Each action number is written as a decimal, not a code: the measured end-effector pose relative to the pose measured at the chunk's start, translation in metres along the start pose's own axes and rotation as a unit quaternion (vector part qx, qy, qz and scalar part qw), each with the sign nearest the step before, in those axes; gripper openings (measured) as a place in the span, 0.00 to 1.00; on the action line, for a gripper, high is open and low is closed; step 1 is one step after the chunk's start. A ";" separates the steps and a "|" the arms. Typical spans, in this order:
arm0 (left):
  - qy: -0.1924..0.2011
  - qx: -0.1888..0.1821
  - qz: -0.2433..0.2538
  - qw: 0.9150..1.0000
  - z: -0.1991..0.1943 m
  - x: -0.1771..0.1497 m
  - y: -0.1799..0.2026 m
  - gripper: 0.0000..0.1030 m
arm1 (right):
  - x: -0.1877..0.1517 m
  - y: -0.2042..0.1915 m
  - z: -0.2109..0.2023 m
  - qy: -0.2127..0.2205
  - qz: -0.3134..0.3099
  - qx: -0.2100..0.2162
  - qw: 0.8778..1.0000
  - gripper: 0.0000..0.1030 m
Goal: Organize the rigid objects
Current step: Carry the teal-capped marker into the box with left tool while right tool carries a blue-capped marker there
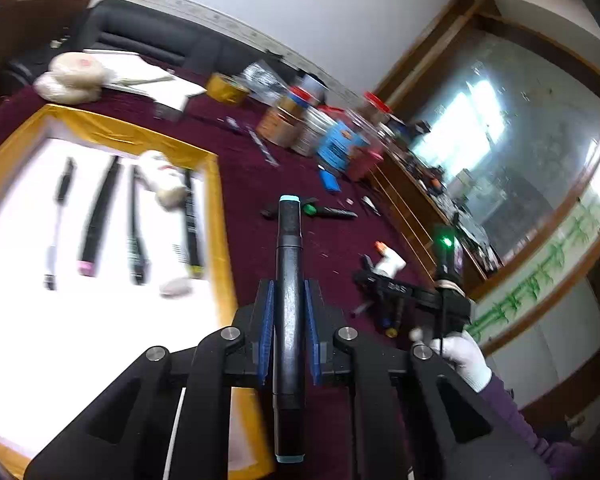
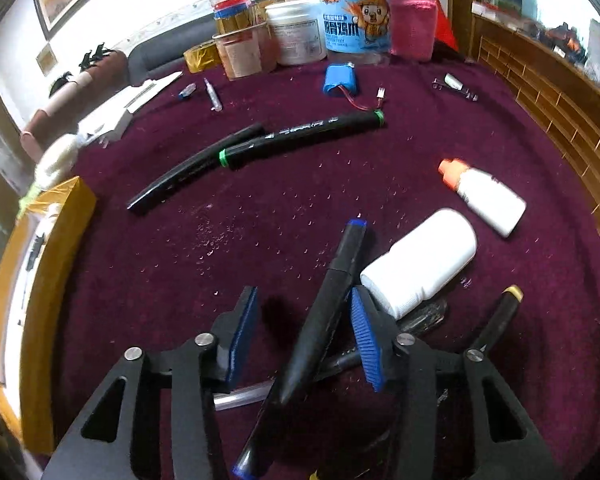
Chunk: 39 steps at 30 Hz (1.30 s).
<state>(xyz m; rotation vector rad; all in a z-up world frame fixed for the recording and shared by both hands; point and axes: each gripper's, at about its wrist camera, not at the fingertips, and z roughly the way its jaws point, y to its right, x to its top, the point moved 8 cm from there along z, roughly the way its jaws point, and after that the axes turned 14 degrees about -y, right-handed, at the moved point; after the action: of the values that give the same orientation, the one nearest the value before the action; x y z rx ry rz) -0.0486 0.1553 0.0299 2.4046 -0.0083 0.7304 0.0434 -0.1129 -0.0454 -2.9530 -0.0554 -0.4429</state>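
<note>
Left gripper [image 1: 288, 320] jaws pinch a teal-capped marker [image 1: 288, 280] beside the gold-rimmed tray [image 1: 220, 208] at frame left, likely its destination; right gripper [image 2: 304, 336] jaws spread around a blue-capped marker [image 2: 332, 296]

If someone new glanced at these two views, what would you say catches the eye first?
Probably the black marker with pale blue ends, clamped lengthwise in the left gripper above the dark red tablecloth, beside the gold-edged white tray of lined-up pens. In the right view, the open right gripper straddles a blue-tipped marker, with a white bottle lying against its right side.
</note>
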 end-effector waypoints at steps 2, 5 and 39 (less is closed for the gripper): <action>0.008 0.008 -0.011 1.000 -0.010 0.001 -0.013 0.12 | 0.000 0.003 0.000 -0.001 0.002 -0.016 1.000 0.19; 0.023 0.031 -0.024 0.999 -0.031 0.005 -0.037 0.12 | -0.002 0.005 -0.003 -0.003 0.002 -0.006 1.000 0.12; -0.050 0.224 -0.128 0.965 -0.020 0.081 -0.213 0.30 | -0.013 -0.264 -0.018 -0.089 -0.117 0.258 0.955 0.13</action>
<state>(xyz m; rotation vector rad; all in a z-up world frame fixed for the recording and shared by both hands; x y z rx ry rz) 0.0479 0.3517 -0.0353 2.7942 0.4636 0.5299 0.0098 0.1446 0.0062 -2.4632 -0.4710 -0.1522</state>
